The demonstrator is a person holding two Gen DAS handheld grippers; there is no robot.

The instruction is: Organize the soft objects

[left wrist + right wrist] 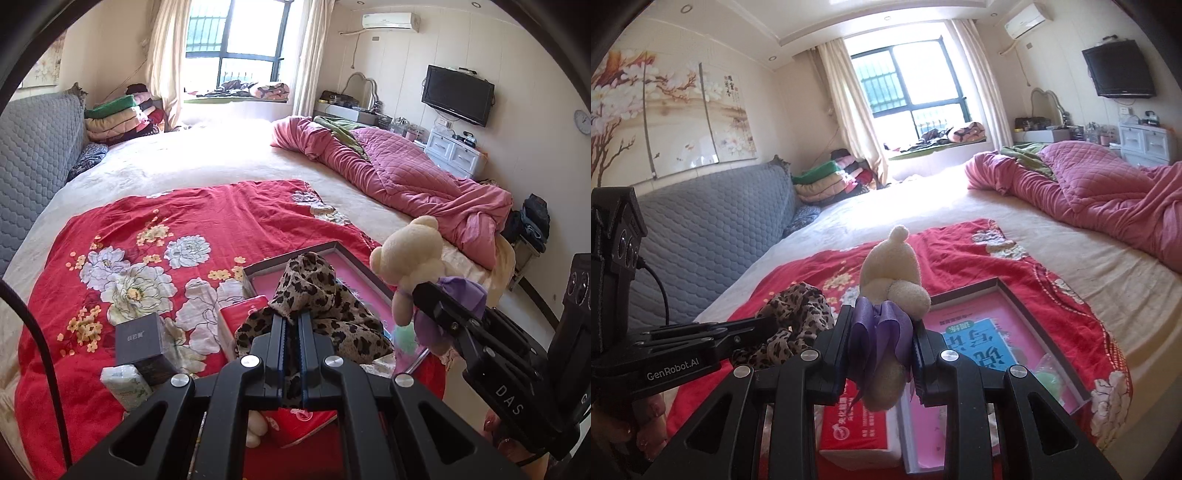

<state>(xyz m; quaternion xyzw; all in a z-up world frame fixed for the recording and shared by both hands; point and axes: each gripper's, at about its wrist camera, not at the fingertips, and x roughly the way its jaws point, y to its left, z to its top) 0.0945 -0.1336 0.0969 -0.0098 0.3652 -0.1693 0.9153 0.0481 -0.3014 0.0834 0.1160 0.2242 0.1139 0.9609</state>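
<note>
My left gripper (292, 317) is shut on a leopard-print scarf (317, 295) and holds it above a pink-lined open box (354, 266). My right gripper (881, 328) is shut on a cream plush bear with a purple bow (890, 273), clamped at the bow, lifted over the same box (997, 325). In the left wrist view the bear (410, 254) and right gripper (436, 299) hang just right of the scarf. In the right wrist view the scarf (798, 314) and left gripper (753, 325) are to the left.
A red floral sheet (166, 236) covers the near bed. On it lie a dark small box (142, 339), a tissue pack (123, 384) and a red tissue package (853, 432). A pink quilt (406, 173) lies at right, a grey headboard (33, 155) at left.
</note>
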